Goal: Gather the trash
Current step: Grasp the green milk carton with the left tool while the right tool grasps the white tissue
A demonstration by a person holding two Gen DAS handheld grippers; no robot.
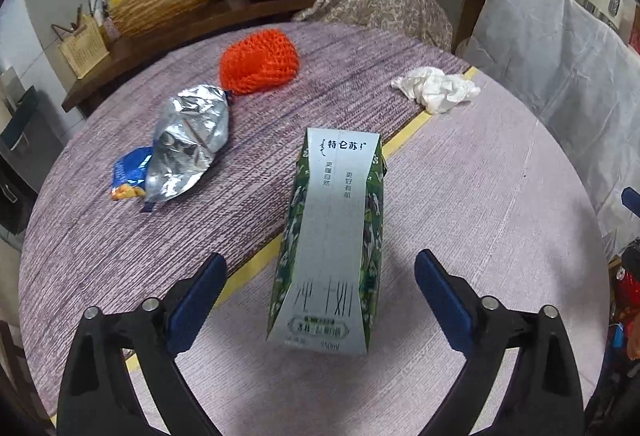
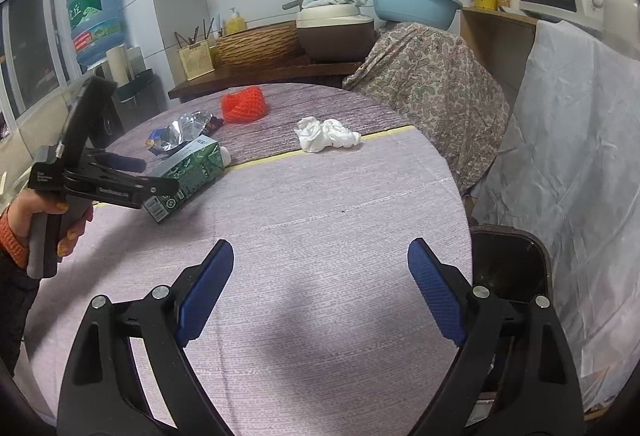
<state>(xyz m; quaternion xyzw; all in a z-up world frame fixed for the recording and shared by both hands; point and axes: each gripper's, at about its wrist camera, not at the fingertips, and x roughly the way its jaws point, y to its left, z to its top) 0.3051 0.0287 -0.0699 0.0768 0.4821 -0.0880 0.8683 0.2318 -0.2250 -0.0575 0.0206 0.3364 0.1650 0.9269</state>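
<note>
Cardboard, printed green with a pale grey face: that is the milk carton [image 1: 332, 236] lying on its side on the bench [image 1: 480, 196], and it is what I have lined up in the left wrist view. Going left to right across the cloth, I see a torn foil snack bag [image 1: 184, 144], an orange foam net [image 1: 258, 62] just behind it, the carton in the middle straddling the yellow tape line [image 1: 412, 128], and a crumpled white tissue [image 1: 438, 88] toward the far right.

My left claw [image 1: 320, 296] is spread wide, one blue pad on either side of the carton's near end, neither pad touching it (so nothing is held yet). My right claw [image 2: 320, 288] is also released and empty, hanging over bare cloth, with the dark bin [image 2: 512, 268] just off the bench edge to its right.

I judge the carton to be light and probably empty, with stiff enough walls but likely to dent under a hard squeeze. Its coated surface looks a little slick, so I would take it across the two narrow green sides near the middle of its length, where the pads can sit flat. The foil bag should be feather-light, crinkly and slippery, so best pinched at a fold. The net and the tissue are soft and will simply compress.
</note>
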